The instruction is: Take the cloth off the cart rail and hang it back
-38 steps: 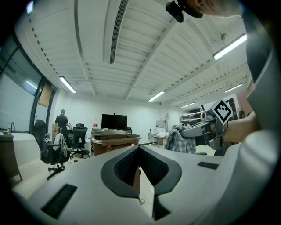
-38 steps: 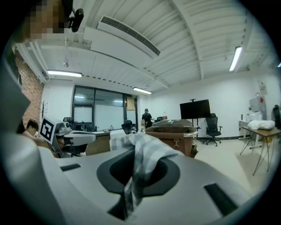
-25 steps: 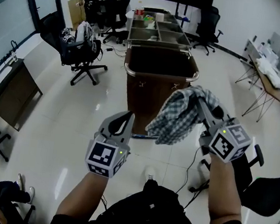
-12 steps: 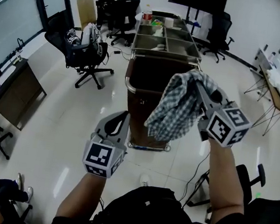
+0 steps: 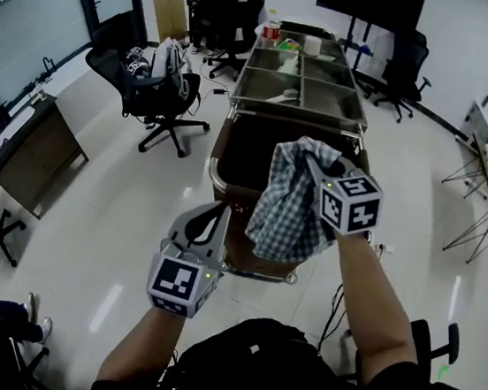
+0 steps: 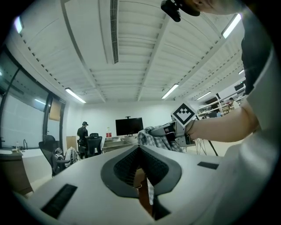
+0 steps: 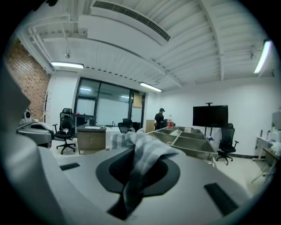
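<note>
Right gripper view: the right claw (image 7: 132,151) is clenched on the checked cloth (image 5: 286,202), its jaws just eased a touch wider.
Cloth droops from it over the near end of the brown cart (image 5: 243,149), by its chrome rail (image 5: 214,175); the left claw (image 5: 209,223) is pinched together, empty, alongside.

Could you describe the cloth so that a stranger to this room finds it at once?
A brown cart stands in the middle of the office. Close to its near end, the right tongs, jaws just opened slightly, grip the cloth. It alone is checked, grey and white, hanging crumpled.
</note>
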`<action>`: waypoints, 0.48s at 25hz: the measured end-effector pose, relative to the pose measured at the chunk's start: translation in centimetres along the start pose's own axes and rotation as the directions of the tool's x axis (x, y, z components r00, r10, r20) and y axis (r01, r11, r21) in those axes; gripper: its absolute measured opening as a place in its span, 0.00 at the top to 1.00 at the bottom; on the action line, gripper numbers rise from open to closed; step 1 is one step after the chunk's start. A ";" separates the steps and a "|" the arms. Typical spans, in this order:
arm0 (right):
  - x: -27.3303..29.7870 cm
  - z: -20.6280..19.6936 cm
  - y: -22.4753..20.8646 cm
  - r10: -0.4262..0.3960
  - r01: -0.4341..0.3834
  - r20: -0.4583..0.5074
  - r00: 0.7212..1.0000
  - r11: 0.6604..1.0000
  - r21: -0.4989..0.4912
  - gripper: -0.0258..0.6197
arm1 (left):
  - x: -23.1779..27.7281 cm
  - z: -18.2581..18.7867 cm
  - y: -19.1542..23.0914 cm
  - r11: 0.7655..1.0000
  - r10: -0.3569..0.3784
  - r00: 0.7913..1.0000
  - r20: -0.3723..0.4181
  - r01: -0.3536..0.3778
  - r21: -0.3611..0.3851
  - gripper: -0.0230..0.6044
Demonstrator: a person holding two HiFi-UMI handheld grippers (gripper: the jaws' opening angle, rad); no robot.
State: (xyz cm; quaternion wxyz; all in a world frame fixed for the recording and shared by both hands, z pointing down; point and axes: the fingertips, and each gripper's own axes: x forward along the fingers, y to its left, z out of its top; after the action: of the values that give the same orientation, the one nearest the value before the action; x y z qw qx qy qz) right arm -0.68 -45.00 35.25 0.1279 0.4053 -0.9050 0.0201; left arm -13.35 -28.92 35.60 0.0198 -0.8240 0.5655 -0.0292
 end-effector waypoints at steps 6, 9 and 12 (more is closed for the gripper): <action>3.2 -3.1 -2.0 0.035 -0.034 -0.094 0.995 0.999 0.016 0.85 | 3.9 -1.1 0.5 0.999 0.013 1.000 -0.010 -0.013 -0.035 0.96; 4.3 -4.8 -2.5 0.080 -0.075 -0.170 0.982 0.997 0.034 0.71 | 5.1 -1.3 0.3 0.999 0.015 1.000 -0.018 -0.016 -0.038 0.96; 4.1 -6.1 -2.2 0.127 -0.120 -0.228 0.965 0.992 0.045 0.62 | 5.3 -1.7 0.2 0.999 0.008 0.999 -0.035 -0.010 -0.049 0.96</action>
State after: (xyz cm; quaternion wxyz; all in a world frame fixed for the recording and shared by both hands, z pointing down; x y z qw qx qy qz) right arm -0.37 -48.61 41.96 0.2244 0.3449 -0.9070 0.0890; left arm -11.78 -33.94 37.37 -0.0104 -0.8211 0.5699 -0.0296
